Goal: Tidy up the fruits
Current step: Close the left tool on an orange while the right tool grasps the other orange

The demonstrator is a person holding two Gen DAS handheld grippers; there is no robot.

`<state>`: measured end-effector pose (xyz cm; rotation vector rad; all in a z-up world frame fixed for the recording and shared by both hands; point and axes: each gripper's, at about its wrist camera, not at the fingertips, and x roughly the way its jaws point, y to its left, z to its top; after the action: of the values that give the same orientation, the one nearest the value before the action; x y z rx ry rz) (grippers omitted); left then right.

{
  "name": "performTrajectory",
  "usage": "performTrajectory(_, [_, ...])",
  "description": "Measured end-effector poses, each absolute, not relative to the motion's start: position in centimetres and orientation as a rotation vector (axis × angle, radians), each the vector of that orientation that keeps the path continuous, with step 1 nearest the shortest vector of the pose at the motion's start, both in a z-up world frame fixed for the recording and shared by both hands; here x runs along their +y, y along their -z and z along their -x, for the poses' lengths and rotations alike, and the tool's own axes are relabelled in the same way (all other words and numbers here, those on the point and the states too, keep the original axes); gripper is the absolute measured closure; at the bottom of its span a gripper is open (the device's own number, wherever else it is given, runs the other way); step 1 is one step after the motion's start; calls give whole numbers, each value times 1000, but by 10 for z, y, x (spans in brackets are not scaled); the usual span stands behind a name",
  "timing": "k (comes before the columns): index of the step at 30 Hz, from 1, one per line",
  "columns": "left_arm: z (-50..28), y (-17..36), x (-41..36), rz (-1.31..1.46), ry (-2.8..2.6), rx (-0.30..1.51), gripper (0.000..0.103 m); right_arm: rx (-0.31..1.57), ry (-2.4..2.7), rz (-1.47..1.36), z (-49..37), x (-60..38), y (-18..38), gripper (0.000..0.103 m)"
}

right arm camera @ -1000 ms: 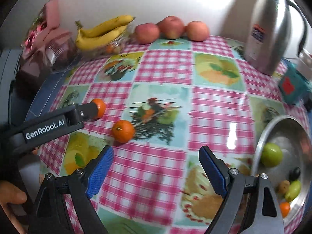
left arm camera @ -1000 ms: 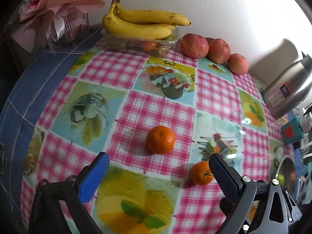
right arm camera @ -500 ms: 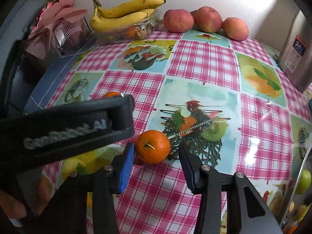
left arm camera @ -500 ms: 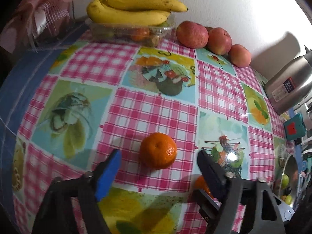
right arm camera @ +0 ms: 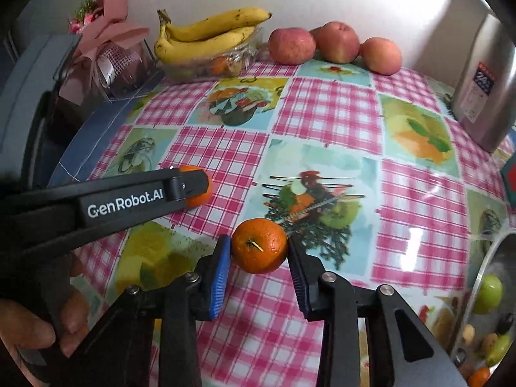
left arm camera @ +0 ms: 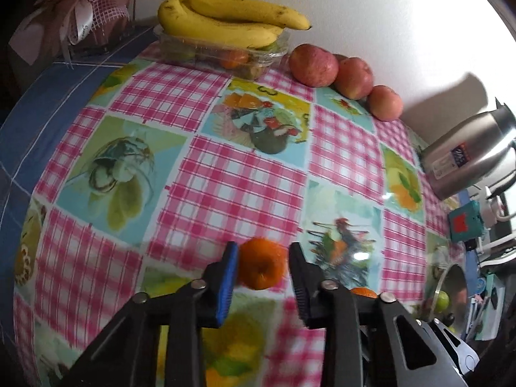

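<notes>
Two handheld grippers over a table w/ a pink-check fruit-print tablecloth [right arm camera: 322, 109].

Left gripper [left arm camera: 262, 269]: jaws closing, w/ a mandarin [left arm camera: 262, 267] between them; both pads look to be touching its sides, blurry though. This fruit sits toward the near-left part of the cloth. In the right view the same gripper crosses from the left edge, a person's hand [right arm camera: 35, 329] on its grip.

Right gripper [right arm camera: 259, 248]: jaws also closing, pads pressing a second mandarin [right arm camera: 259, 245] on either side. It lies just right of and nearer than the first one, stem facing the camera. Roughly round, no real long axis, so approach angle matters little. Each fruit is dead ahead between its own jaws; each hand is on the nearer fruit.

Key relation, as a guess: the steel bowl [right arm camera: 483, 258] at the near-right edge is the likely target, closer to the right gripper than to the left one, so the right hand has the shorter carry.

Containers: steel bowl holds a green round fruit [right arm camera: 488, 293] plus several small mixed fruits, hard to ID. Clear plastic tub [right arm camera: 213, 64] at the far-left edge holds small fruit, w/ bananas [right arm camera: 206, 38] lying on top. Three apples [right arm camera: 338, 46] loose along the far edge. Steel thermos [right arm camera: 483, 80] at far right. Pink-wrapped bouquet [right arm camera: 106, 51] off the far-left corner.
</notes>
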<state>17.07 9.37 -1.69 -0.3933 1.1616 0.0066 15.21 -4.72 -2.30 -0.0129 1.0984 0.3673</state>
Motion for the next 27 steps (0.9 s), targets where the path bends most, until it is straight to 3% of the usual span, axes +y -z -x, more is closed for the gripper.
performTrajectory(9, [-149,-2,69,340,-9,1132,69,1080,-342,-33,-111,-89,-5,66])
performTrajectory(12, [-153,0,76,350,-24,1110,53,1082,-325,-39,-99,-105,-8,66])
performTrajectory(17, [-161,12,82,371,-48,1118,48,1091,-297,-64,-96,-125,-7,66])
performTrajectory(24, [-177,40,79,358,-88,1158,49,1073,-311,-54,-101,-123,-11,66])
performTrajectory(26, [-178,42,77,339,-103,1162,63,1073,-311,-54,-103,-123,-11,66])
performTrajectory(27, [-178,42,78,342,-99,1162,63,1075,-310,-55,-104,-124,-11,66])
